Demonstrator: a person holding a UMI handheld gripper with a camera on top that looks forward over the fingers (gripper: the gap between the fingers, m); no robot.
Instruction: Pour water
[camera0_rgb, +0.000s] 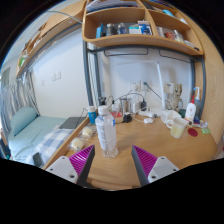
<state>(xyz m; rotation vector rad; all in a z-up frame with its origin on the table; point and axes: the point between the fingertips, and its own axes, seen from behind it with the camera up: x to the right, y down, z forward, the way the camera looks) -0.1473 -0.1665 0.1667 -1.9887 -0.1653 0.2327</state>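
Labels on our clear water bottle (106, 132) are unreadable; it stands on the bench (150, 140) beyond the gripper (113, 162), jaws apart.

Even, fairly bright indoor light; soft shadows only. Strong fisheye bending toward frame edges, centre reasonably sharp, small distant items indistinct.

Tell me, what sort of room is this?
Probably a dorm room or small bedroom: a bed beside a cluttered wooden desk, with shelves overhead. A water bottle stands ahead of the open fingers.
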